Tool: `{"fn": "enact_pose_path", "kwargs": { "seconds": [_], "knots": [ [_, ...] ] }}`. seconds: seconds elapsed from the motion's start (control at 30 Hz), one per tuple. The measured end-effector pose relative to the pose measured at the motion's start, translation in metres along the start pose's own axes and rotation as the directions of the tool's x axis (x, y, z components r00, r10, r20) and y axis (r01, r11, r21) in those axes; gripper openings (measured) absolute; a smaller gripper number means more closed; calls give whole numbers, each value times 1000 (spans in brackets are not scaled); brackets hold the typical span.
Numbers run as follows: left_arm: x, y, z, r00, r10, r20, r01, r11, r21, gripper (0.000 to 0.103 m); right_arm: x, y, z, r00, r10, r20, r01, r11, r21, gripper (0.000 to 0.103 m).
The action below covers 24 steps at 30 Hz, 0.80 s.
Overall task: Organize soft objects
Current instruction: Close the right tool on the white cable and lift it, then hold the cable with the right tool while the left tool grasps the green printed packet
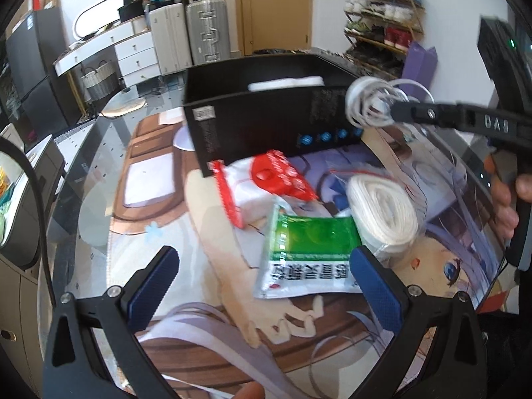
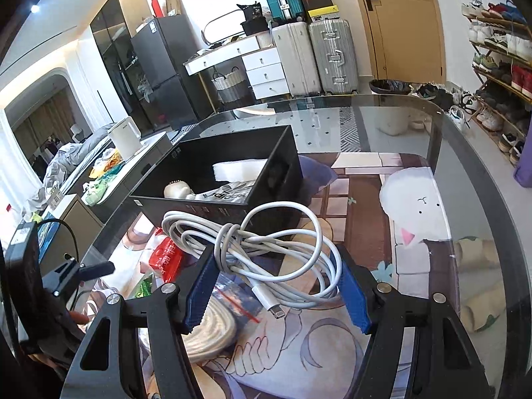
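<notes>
My right gripper (image 2: 276, 266) is shut on a coiled white cable (image 2: 266, 242) and holds it in the air near the front of the black box (image 2: 186, 199); the cable (image 1: 369, 103) also shows by the box's right corner (image 1: 266, 123) in the left wrist view. The box holds a white pad (image 2: 239, 169), a pale toy and an Adidas item. My left gripper (image 1: 266, 279) is open, low over the mat, around a green sachet (image 1: 309, 252). A red packet (image 1: 279, 173) and a bagged white rope coil (image 1: 382, 209) lie beyond it.
The printed mat (image 2: 415, 219) covers a glass table (image 2: 399, 113). A side counter with a kettle (image 2: 124, 136) stands left. Suitcases, a door and a shoe rack (image 2: 498, 66) are behind.
</notes>
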State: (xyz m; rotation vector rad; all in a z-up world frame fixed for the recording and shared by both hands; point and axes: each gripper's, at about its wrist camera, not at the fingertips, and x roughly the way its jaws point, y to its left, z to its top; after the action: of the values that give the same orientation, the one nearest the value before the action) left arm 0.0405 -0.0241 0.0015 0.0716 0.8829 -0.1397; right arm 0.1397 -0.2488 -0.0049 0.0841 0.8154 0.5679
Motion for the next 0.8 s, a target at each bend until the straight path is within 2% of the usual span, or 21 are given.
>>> {"fn": "enact_pose_path", "kwargs": {
  "seconds": [0.23, 0.43, 0.8],
  "knots": [
    [4, -19, 4, 999, -31, -16, 31, 999, 34, 103, -2, 4, -1, 1000, 8, 1, -8, 1000, -12, 69],
    [18, -21, 7, 998, 2, -58, -1, 1000, 26, 103, -2, 5, -1, 1000, 10, 2, -10, 1000, -15, 69],
    [20, -13, 5, 998, 4, -66, -4, 1000, 1, 102, -3, 8, 0, 1000, 18, 4, -17, 1000, -24, 69]
  ]
}}
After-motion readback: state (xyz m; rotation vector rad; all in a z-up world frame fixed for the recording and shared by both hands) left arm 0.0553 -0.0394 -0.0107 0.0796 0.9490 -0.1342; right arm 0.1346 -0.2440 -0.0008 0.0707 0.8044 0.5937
